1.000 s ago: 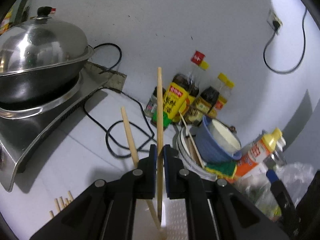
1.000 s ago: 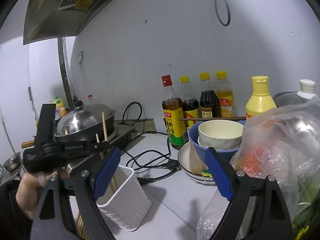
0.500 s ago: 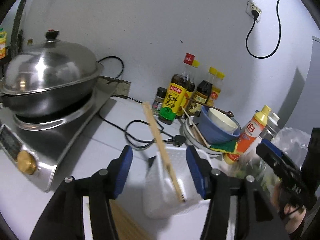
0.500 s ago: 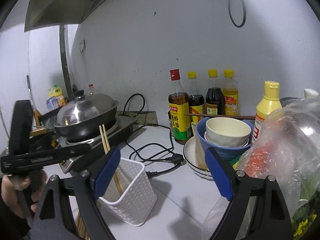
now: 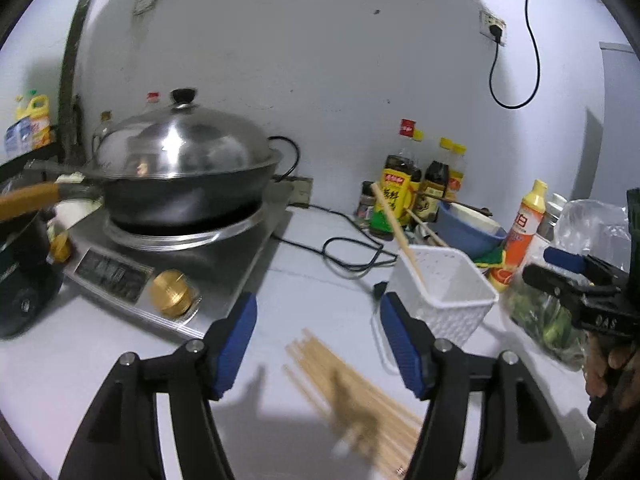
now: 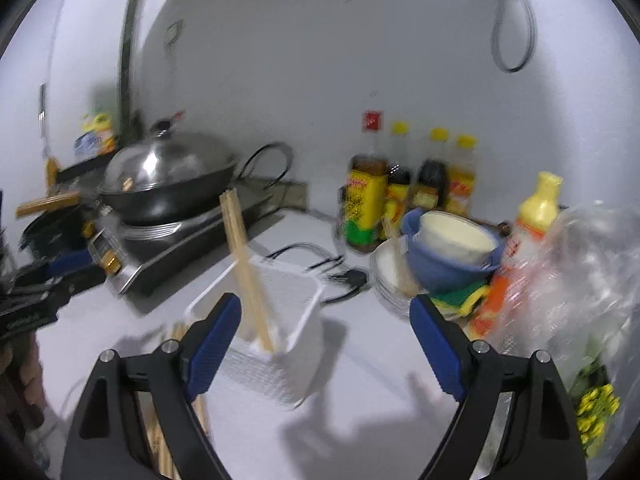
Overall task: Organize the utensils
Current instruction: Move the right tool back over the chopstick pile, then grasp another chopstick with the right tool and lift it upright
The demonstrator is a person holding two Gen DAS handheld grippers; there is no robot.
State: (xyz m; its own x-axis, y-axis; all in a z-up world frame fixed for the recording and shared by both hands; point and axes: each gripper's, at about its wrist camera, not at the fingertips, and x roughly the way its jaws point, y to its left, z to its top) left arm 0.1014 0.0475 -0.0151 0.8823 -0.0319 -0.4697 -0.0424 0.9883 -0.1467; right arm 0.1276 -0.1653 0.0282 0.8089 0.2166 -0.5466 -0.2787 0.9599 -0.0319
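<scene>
A white perforated holder (image 5: 442,292) (image 6: 276,320) stands on the white counter with two wooden chopsticks (image 5: 396,232) (image 6: 246,268) leaning in it. A loose bundle of chopsticks (image 5: 352,396) lies flat on the counter, just ahead of my left gripper (image 5: 316,344). That gripper's jaws are opening with nothing between them. My right gripper (image 6: 324,344) is wide, its jaws closing slightly, empty, with the holder just beyond its left finger. The right gripper's blue finger (image 5: 564,258) shows at the right edge of the left wrist view.
A lidded wok (image 5: 180,168) sits on an induction cooker (image 5: 172,264) at left. Sauce bottles (image 5: 396,192) line the wall. A stack of bowls (image 6: 448,252), a squeeze bottle (image 6: 532,216), a black cable (image 5: 352,252) and a plastic bag of greens (image 6: 580,280) crowd the right.
My left gripper let go of a chopstick into the holder, opened and drew back toward the loose bundle. The right gripper swung a little, with its view now blurred.
</scene>
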